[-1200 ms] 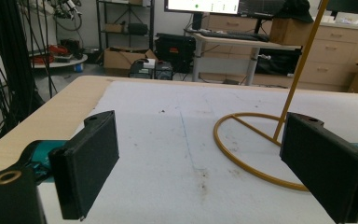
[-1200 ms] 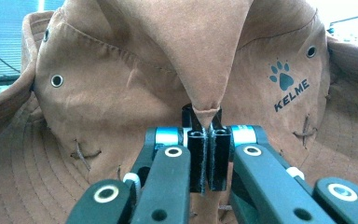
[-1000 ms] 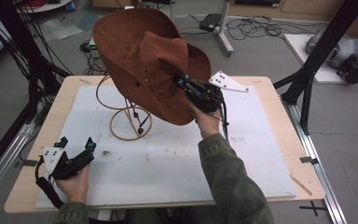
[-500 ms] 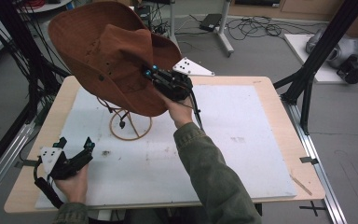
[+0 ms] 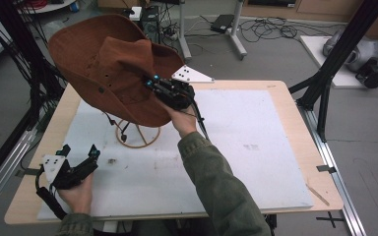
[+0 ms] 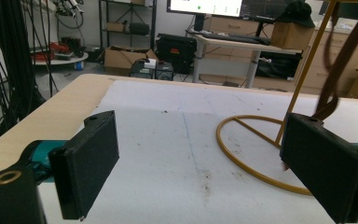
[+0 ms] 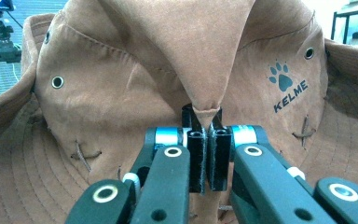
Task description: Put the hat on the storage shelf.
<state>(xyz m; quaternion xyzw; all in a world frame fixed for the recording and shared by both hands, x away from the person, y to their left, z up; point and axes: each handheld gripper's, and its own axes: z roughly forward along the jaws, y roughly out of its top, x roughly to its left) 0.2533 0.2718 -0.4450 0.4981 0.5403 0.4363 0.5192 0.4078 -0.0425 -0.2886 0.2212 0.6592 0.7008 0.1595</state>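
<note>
Tabletop of pale wood carries a white sheet that covers most of it, leaving bare wood along the left and right edges. Above the far left part of that sheet hangs a brown hat, wide-brimmed and made of suede-like cloth, lifted clear of the surface and tilted so its crown faces the person. In the right gripper view the hat shows metal eyelets, stitched seams and a dark paw print with the word KELME on its side. Under it, near the far left corner of the sheet, stands a wire stand of golden metal, its ring base flat on the sheet and its stem rising under the hat; the left gripper view shows the ring and stem of the stand just beyond the jaws. The right gripper is clamped on a pinched fold of the hat, the two pads pressed together with cloth between them, as the right gripper view makes plain. The left gripper rests near the near left corner of the tabletop, well apart from the hat, jaws spread wide with nothing between them
</note>
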